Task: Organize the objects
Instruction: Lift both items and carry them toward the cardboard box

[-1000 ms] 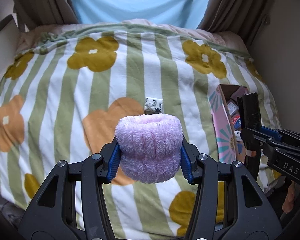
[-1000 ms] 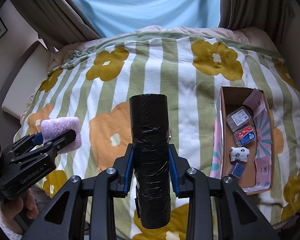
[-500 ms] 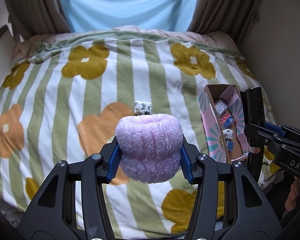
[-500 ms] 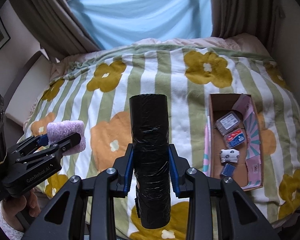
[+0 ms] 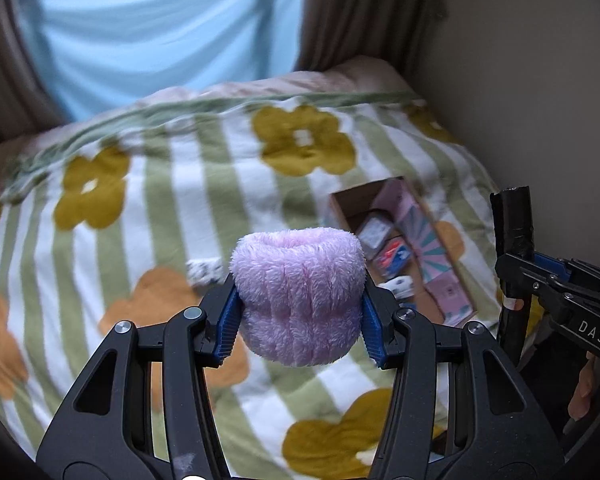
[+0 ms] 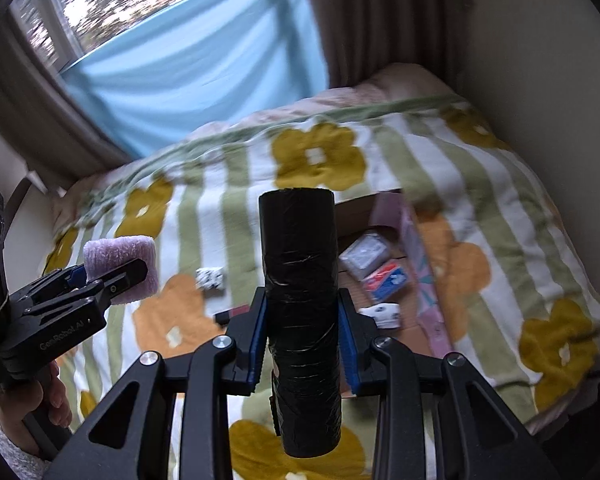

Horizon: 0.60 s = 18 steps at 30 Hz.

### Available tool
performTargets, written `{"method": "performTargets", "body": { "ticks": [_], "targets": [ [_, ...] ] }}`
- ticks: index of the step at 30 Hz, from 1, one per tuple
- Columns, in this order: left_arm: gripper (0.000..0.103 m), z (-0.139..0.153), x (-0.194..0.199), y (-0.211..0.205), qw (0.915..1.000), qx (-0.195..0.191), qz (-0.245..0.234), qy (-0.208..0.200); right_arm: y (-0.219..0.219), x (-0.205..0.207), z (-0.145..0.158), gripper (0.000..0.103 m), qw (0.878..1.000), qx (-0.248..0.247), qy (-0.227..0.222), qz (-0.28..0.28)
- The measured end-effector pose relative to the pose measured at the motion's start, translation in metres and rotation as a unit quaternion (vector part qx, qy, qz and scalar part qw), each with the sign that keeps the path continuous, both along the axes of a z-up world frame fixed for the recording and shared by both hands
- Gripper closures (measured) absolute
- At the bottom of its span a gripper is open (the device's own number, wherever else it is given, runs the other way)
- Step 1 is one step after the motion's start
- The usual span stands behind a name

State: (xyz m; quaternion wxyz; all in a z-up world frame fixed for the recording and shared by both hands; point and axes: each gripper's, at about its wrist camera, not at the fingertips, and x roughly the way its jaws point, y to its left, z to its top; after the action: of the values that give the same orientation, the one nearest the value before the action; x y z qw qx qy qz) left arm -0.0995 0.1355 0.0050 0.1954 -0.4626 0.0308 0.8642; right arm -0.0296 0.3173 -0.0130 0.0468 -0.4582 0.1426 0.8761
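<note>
A: Starting with the left wrist view, what is the left gripper [image 5: 300,316] doing?

B: Its blue pads are pressing into both sides of a fluffy pink roll [image 5: 298,292], which is hanging above the flowered bedspread [image 5: 172,208]. Beyond it, the open cardboard box [image 5: 354,200] is lying on the bed toward the wall, with small packets inside. A small black-and-white bundle [image 5: 204,271] is sitting on the spread just left of the roll. At the right edge, the right gripper [image 5: 516,276] is carrying a black wrapped cylinder [image 5: 514,220].

A: And the right wrist view?

B: The right gripper [image 6: 303,332] is clamping that black wrapped cylinder [image 6: 300,300] upright between its fingers, over the bedspread [image 6: 480,184]. The cardboard box [image 6: 360,206] is showing just behind it, on the right. At the left, the left gripper [image 6: 112,276] is gripping the fluffy pink roll [image 6: 120,264], with a hand [image 6: 28,400] beneath it. The black-and-white bundle [image 6: 210,278] is lying between the two grippers.
</note>
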Motion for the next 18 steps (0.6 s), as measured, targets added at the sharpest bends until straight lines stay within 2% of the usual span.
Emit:
{"method": "performTargets", "body": {
  "ticks": [5, 9, 13, 18],
  "targets": [
    [0.056, -0.009, -0.023, 0.052, 0.9987, 0.009, -0.050, -0.011, 0.031, -0.003, -0.015, 0.074, 0.999, -0.008, -0.015, -0.039],
    [0.056, -0.026, -0.042, 0.090, 0.9965, 0.003, -0.080, -0.024, 0.053, -0.011, -0.039, 0.074, 0.997, -0.026, -0.030, -0.063],
    [0.056, -0.053, -0.062, 0.123, 0.9936, -0.006, -0.106, -0.040, 0.068, -0.020, -0.070, 0.074, 0.994, -0.053, -0.047, -0.086],
    [0.056, -0.100, -0.088, 0.158, 0.9889, -0.015, -0.126, -0.077, 0.084, -0.034, -0.113, 0.074, 0.989, -0.072, -0.072, -0.108]
  ]
}}
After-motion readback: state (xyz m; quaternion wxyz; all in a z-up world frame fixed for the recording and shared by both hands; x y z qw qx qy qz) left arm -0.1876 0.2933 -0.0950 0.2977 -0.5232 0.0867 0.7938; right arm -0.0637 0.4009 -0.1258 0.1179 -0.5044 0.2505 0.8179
